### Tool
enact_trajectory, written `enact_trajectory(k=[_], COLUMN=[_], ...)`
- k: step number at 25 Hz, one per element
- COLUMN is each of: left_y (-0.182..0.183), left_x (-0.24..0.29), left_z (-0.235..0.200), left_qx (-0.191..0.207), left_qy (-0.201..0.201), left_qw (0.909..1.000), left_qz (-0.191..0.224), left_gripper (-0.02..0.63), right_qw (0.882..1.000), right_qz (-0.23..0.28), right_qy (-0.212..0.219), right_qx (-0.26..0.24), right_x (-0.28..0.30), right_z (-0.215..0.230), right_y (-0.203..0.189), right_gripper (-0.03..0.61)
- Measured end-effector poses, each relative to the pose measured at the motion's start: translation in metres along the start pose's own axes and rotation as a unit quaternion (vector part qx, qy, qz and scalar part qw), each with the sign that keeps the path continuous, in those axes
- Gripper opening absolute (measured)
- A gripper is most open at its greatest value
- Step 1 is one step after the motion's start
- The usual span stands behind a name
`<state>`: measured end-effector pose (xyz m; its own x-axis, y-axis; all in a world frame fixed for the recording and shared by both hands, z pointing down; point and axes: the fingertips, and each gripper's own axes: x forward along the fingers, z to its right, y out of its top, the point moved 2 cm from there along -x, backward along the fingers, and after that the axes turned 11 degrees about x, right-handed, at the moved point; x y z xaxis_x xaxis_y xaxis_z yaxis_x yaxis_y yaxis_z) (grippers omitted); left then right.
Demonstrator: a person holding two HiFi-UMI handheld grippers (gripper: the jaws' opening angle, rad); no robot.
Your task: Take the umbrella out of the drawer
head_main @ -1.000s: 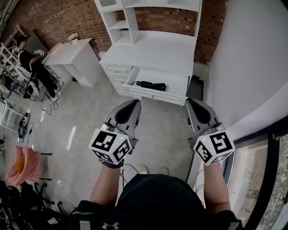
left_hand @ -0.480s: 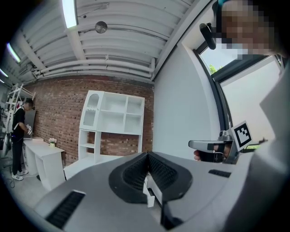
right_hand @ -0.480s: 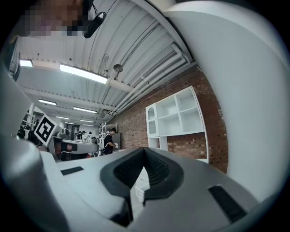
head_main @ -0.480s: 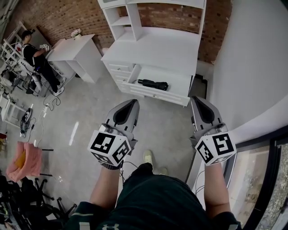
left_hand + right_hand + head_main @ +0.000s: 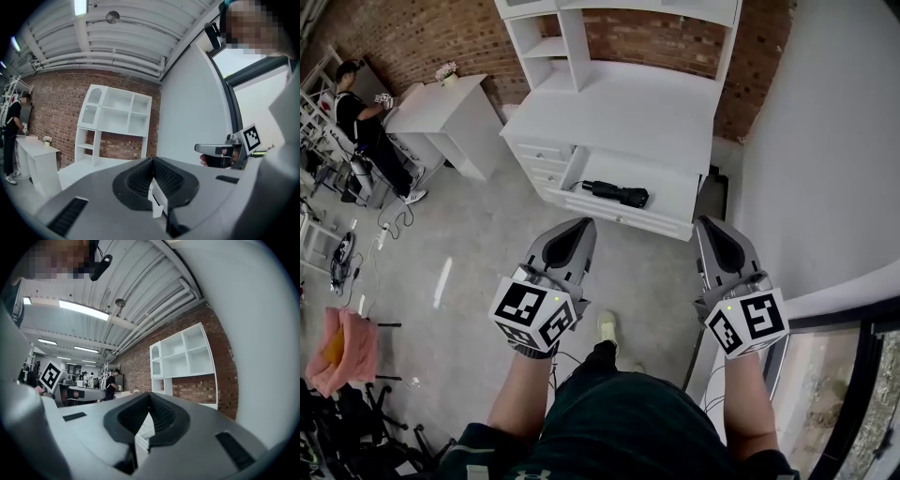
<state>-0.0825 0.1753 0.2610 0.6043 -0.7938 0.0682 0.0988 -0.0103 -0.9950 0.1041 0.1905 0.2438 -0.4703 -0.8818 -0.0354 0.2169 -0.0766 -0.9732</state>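
Observation:
A black folded umbrella (image 5: 617, 193) lies in the open drawer (image 5: 677, 194) of a white desk (image 5: 628, 108) with shelves above it. Both grippers are held level over the floor, short of the drawer's front, pointing at the desk. The left gripper (image 5: 585, 223) is shut and empty, below and left of the umbrella. The right gripper (image 5: 705, 223) is shut and empty, off the drawer's right end. In the left gripper view the jaws (image 5: 152, 160) meet, and the right gripper (image 5: 218, 150) shows beside them. In the right gripper view the jaws (image 5: 149, 395) also meet.
A small white side table (image 5: 441, 105) stands left of the desk, with a person (image 5: 358, 122) beside it. A white wall (image 5: 825, 141) runs close on the right. A pink-covered stand (image 5: 342, 342) and cables (image 5: 347, 253) lie at the far left.
The desk and its open drawer have come closer in the head view. Both grippers have advanced together toward the drawer and stayed shut.

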Motion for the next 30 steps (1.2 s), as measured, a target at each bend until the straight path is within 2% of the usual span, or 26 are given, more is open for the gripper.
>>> enact_trajectory(k=[10, 16, 25, 30], left_y=[-0.036, -0.057, -0.098, -0.118], left_x=[0.082, 0.123, 0.172, 0.199], left_z=[-0.087, -0.129, -0.161, -0.172], left_qx=[0.003, 0.032, 0.039, 0.059], left_qy=[-0.049, -0.096, -0.146, -0.154], left_qw=[0.9984, 0.9939, 0.9861, 0.9822], left_qz=[-0.028, -0.044, -0.07, -0.091], left_gripper=[0.008, 0.008, 0.008, 0.006], right_qw=[1.0, 0.999, 0.997, 0.997], right_qz=[-0.014, -0.02, -0.037, -0.044], right_qy=[-0.022, -0.039, -0.064, -0.063], right_qx=[0.004, 0.001, 0.001, 0.006], right_x=[0.112, 0.171, 0.22, 0.242], right_z=[0.027, 0.032, 0.045, 0.06], right_y=[-0.015, -0.022, -0.037, -0.047], right_gripper=[0.004, 0.005, 0.005, 0.005])
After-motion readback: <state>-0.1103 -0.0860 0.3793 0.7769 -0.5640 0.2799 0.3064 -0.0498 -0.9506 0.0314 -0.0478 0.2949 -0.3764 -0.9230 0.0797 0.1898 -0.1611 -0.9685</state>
